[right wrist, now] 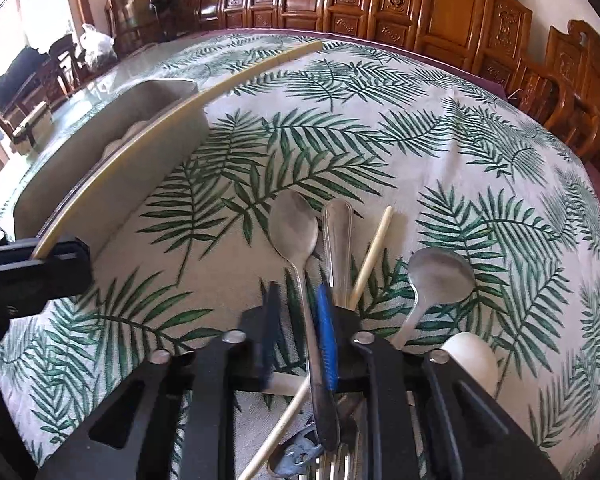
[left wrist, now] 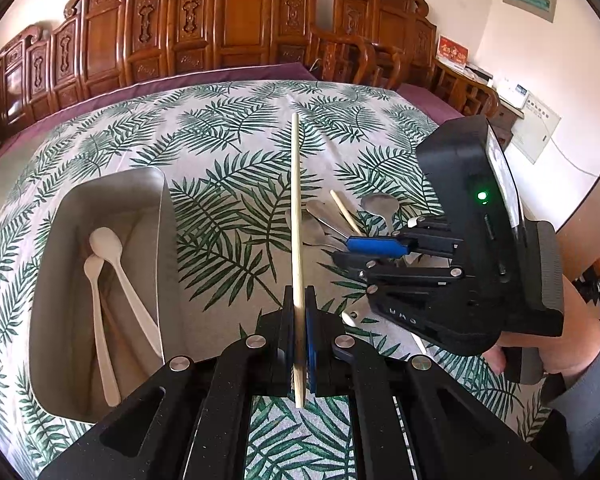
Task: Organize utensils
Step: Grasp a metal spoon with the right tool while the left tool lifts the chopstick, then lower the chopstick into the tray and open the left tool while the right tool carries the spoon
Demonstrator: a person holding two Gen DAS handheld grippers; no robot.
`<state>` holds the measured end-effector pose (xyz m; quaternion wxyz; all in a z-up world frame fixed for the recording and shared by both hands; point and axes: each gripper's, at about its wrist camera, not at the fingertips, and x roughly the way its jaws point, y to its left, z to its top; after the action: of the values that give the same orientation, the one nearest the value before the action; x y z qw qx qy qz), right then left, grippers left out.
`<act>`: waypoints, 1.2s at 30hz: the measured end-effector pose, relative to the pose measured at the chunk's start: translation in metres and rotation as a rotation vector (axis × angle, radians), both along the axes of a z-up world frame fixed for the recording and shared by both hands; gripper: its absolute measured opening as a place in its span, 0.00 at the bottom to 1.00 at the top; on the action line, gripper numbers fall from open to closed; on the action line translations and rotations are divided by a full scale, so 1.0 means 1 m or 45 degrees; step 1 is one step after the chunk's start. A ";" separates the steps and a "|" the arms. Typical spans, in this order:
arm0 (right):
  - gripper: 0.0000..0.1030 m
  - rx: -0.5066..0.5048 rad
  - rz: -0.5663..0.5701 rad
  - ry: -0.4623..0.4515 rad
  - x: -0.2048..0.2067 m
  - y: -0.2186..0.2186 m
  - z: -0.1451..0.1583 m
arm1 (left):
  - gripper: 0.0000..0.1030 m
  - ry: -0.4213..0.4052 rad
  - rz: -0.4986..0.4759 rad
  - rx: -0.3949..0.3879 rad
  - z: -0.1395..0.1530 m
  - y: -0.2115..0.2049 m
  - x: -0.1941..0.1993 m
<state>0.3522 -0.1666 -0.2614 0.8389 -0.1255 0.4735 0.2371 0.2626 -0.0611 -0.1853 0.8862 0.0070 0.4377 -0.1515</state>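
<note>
In the left wrist view, the left gripper (left wrist: 299,344) is clamped on a long wooden chopstick (left wrist: 297,220), which stands up from between the pads and leans away over the leaf-print tablecloth (left wrist: 228,184). To its left sits a grey rectangular tray (left wrist: 162,216) holding two white spoons (left wrist: 112,264) side by side. Further right, the right gripper (left wrist: 350,250), held by a person's hand (left wrist: 556,356), points down at a small pile of metal spoons (left wrist: 320,220) and a second chopstick (left wrist: 346,212) lying on the cloth. In the right wrist view, the right gripper (right wrist: 298,332) stands narrow, its fingers astride the handle of a metal spoon (right wrist: 294,224) whose bowl lies ahead on the cloth; the blurred left finger appears clear of the handle, so the grip is not closed. Beside it lie a metal handle (right wrist: 338,232), the short chopstick (right wrist: 374,248), a round-bowled metal spoon (right wrist: 440,276) and a white spoon (right wrist: 472,360). The left gripper (right wrist: 56,254) shows at the left edge with its chopstick (right wrist: 180,104) arcing past the tray (right wrist: 132,184).
</note>
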 end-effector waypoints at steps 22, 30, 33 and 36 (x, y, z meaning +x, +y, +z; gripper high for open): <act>0.04 0.158 -0.012 -0.125 -0.033 -0.003 0.049 | 0.04 -0.071 0.037 0.030 0.026 0.030 -0.014; 0.04 0.174 0.012 -0.147 -0.053 0.007 0.059 | 0.04 -0.063 0.080 0.028 0.031 0.052 -0.021; 0.04 0.186 0.022 -0.154 -0.058 0.011 0.064 | 0.04 -0.053 0.101 0.028 0.030 0.062 -0.023; 0.04 0.190 0.032 -0.158 -0.061 0.015 0.067 | 0.04 -0.039 0.117 0.031 0.028 0.071 -0.024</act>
<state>0.2910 -0.1512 -0.1949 0.8706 -0.0832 0.4001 0.2741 0.2382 0.0102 -0.1569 0.8986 0.0001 0.4260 -0.1052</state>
